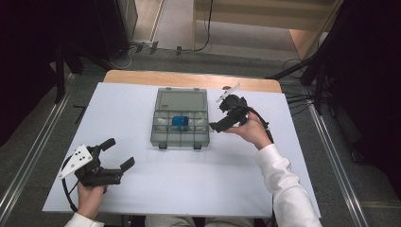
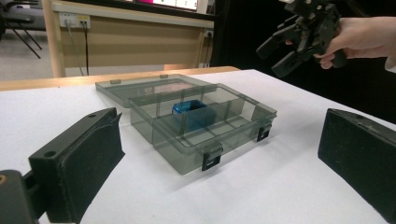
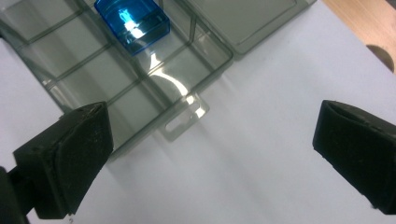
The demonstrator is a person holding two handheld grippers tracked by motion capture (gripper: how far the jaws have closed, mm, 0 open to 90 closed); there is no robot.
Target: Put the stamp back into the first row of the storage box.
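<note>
Lab, white table [image 1: 142,189], black tripods [image 1: 312,71], floor cables [image 1: 123,59]

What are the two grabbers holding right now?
Nothing. The left gripper and the right gripper both have their jaws wide apart with only air between them. The blue box sits untouched in the grey case.

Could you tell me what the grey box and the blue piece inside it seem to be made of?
The box looks like smoky see-through plastic: its dividers show through its glossy walls. The blue piece seems clear tinted plastic, shiny with bright glints.
</note>
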